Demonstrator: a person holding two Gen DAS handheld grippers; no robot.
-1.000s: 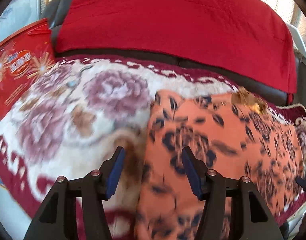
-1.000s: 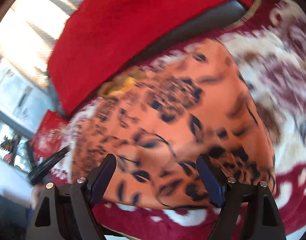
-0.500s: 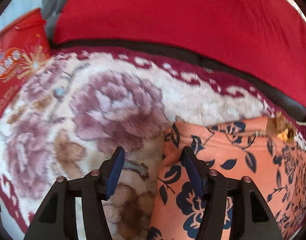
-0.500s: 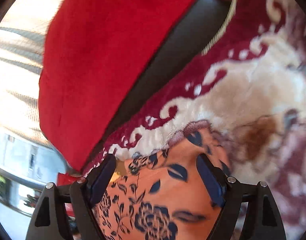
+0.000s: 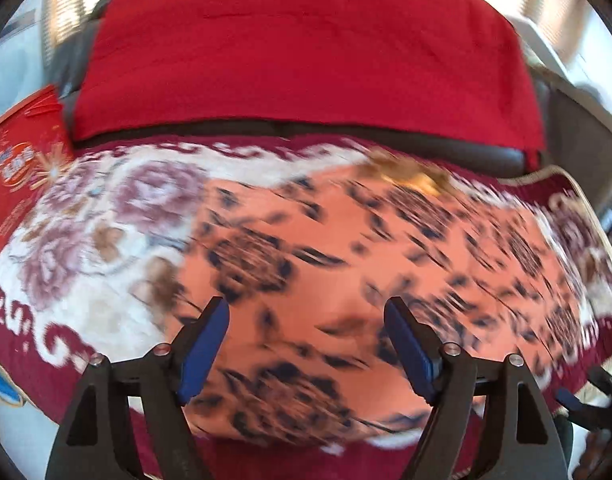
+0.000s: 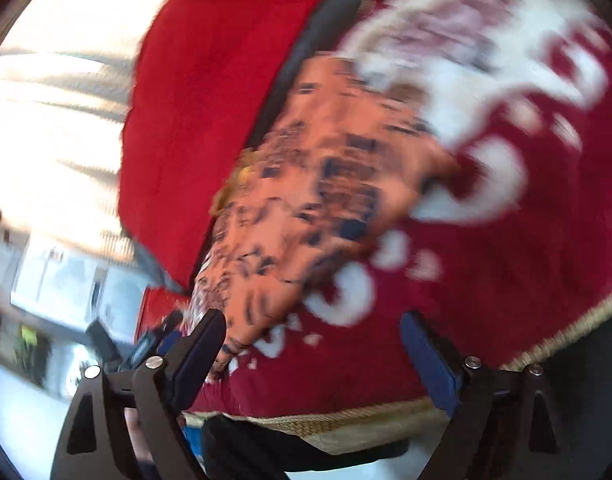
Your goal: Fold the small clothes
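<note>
Garment (image 5: 345, 264), orange with dark print, lies spread on the floral blanket (image 5: 90, 248), centre of your left view, blurred. Your left tongs (image 5: 306, 340) are spread wide over it, holding nothing. Your right tongs (image 6: 313, 356) are spread too, empty, near its lower edge.

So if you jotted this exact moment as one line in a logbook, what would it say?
task: fold small clothes | left tongs: open, empty | right tongs: open, empty | orange floral garment: lying on patterned blanket | view: motion-blurred
</note>
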